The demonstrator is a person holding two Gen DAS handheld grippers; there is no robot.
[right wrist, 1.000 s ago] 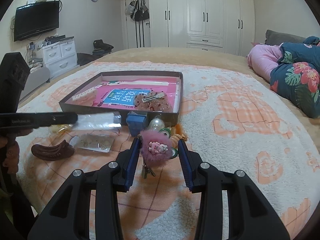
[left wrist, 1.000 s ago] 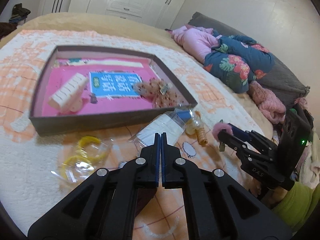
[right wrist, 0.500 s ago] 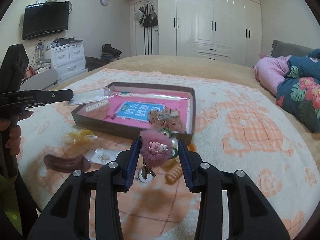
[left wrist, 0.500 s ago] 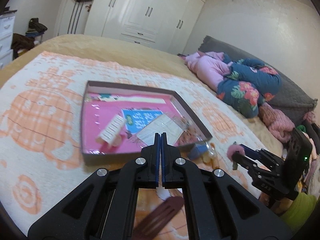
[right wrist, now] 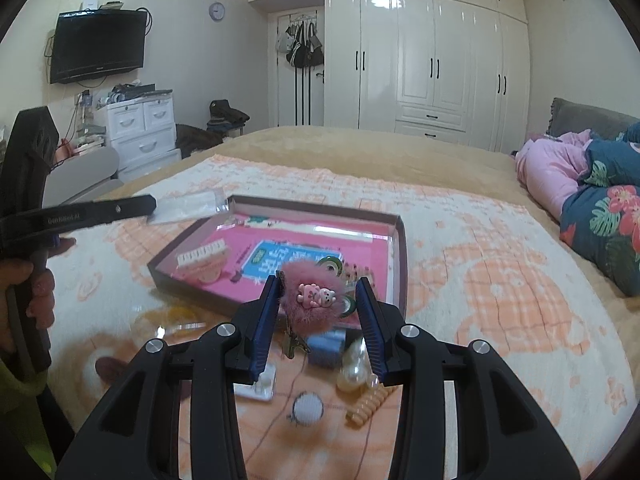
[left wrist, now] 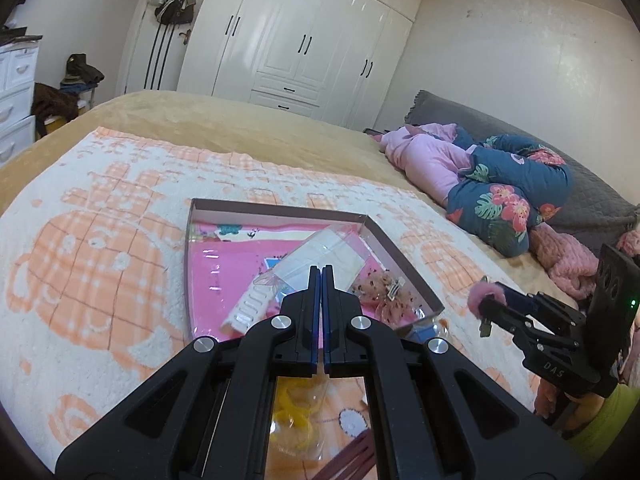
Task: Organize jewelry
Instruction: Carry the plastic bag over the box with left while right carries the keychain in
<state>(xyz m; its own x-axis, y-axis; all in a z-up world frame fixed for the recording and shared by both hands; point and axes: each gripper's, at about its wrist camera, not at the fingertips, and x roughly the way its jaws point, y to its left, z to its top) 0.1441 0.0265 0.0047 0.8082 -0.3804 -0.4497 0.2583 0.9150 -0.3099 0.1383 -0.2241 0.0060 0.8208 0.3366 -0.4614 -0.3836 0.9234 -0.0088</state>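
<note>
A shallow brown box (left wrist: 404, 268) with a pink floor lies on the blanket; it also shows in the right wrist view (right wrist: 401, 248). My left gripper (left wrist: 322, 270) is shut on a clear plastic bag (left wrist: 320, 258) and holds it raised over the box. The bag shows at the box's left corner in the right wrist view (right wrist: 188, 206). My right gripper (right wrist: 318, 300) is shut on a pink fluffy hair clip (right wrist: 312, 304), held above the box's near edge. Inside the box lie a white claw clip (right wrist: 202, 258) and a brown scrunchie (left wrist: 384, 286).
On the blanket before the box lie a yellow item in a clear bag (left wrist: 296, 412), a blue cube (right wrist: 328, 342), a pearl clip (right wrist: 356, 368), an orange spiral tie (right wrist: 368, 404) and a dark brown clip (right wrist: 110, 368). Pillows (left wrist: 500, 200) lie at the right.
My left gripper has lifted the clear bag off the blanket and carried it up over the box. My right gripper has risen with the pink clip held.
</note>
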